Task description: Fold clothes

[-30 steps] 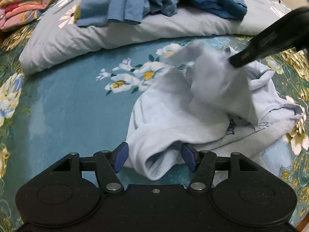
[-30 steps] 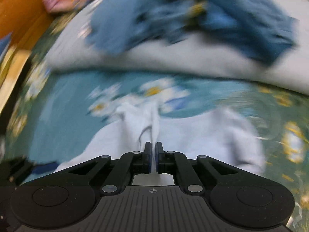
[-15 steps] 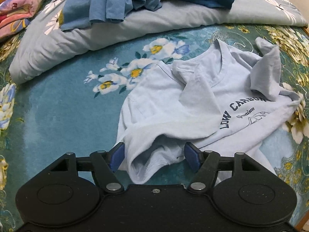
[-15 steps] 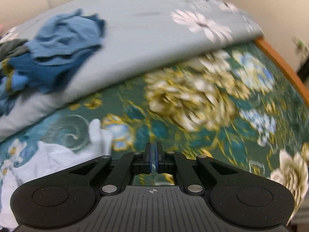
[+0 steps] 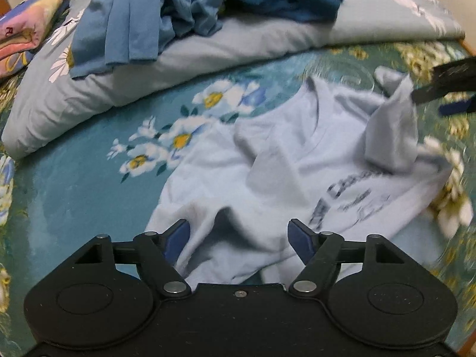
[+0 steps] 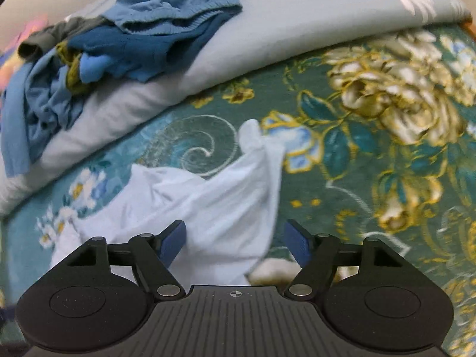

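A pale blue T-shirt [image 5: 267, 178] with dark lettering lies rumpled on the teal flowered bedspread [image 5: 89, 178]. My left gripper [image 5: 238, 235] hovers over the shirt's near edge. Its jaws are opening, and a fold of cloth lies between the blue pads [image 5: 178, 235] without being pressed. At the shirt's right side a sleeve [image 5: 392, 136] stands up in a peak. My right gripper [image 5: 440, 101] is just beside that peak. In the right wrist view the gripper [image 6: 235, 238] is opening over that sleeve [image 6: 238, 202], and the loose cloth lies between its jaws.
A folded grey flowered quilt [image 5: 208, 50] runs along the back, with a heap of blue clothes [image 5: 193, 9] on it. A pink folded cloth [image 5: 26, 29] lies at the far left. The bed's wooden edge [image 6: 470, 26] shows at the far right.
The right gripper, shut on raised cloth a second ago, swung away to the right and now stands open over the sleeve. The shirt has dropped flatter. The left jaws have spread wider.
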Demonstrator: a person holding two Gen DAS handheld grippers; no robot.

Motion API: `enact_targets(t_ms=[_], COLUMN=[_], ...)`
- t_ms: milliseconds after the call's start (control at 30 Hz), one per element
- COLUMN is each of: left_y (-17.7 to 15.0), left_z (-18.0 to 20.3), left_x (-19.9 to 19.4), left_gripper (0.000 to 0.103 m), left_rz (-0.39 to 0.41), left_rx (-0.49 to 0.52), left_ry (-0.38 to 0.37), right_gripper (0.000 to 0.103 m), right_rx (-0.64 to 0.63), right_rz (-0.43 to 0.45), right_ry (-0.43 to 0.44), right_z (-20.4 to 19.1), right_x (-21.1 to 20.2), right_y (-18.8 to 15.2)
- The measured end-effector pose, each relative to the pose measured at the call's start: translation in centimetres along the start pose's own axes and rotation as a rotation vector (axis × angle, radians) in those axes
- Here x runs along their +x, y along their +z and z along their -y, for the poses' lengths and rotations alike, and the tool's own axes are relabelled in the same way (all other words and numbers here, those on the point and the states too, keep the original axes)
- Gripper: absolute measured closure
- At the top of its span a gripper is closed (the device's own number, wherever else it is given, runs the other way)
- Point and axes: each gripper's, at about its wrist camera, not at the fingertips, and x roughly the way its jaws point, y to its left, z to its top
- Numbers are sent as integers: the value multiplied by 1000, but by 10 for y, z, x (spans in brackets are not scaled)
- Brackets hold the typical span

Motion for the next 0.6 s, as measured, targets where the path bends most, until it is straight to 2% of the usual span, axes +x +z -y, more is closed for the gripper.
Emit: enact_targets(t_ms=[33, 100, 200, 333, 467, 533, 600], left_y=[3, 12, 26, 38, 40, 38, 37], left_z=[2, 7, 18, 36, 46, 47, 49], left_x=[-1, 1, 16, 44, 52, 57, 63], left_gripper=[28, 28, 25, 25, 26, 31, 45], left_rz=[9, 20, 14, -28, -3, -4, -12], left_rx=[-19, -56, -78, -28, 19, 32, 51], left_ry=[-6, -24, -34, 59, 146, 139, 129], right_gripper=[31, 22, 22, 22, 27, 32, 40], right_rx=[35, 123, 179, 146, 94, 81, 84], right_rz=[-3, -5, -26, -46, -59, -67, -78], right_ry=[10, 40, 43, 29, 34, 36, 34], right_z=[0, 2, -1, -8, -11, -10, -7], right_x=[2, 11, 23, 35, 39, 41, 43], right_y=[1, 6, 10, 14, 12, 11, 10])
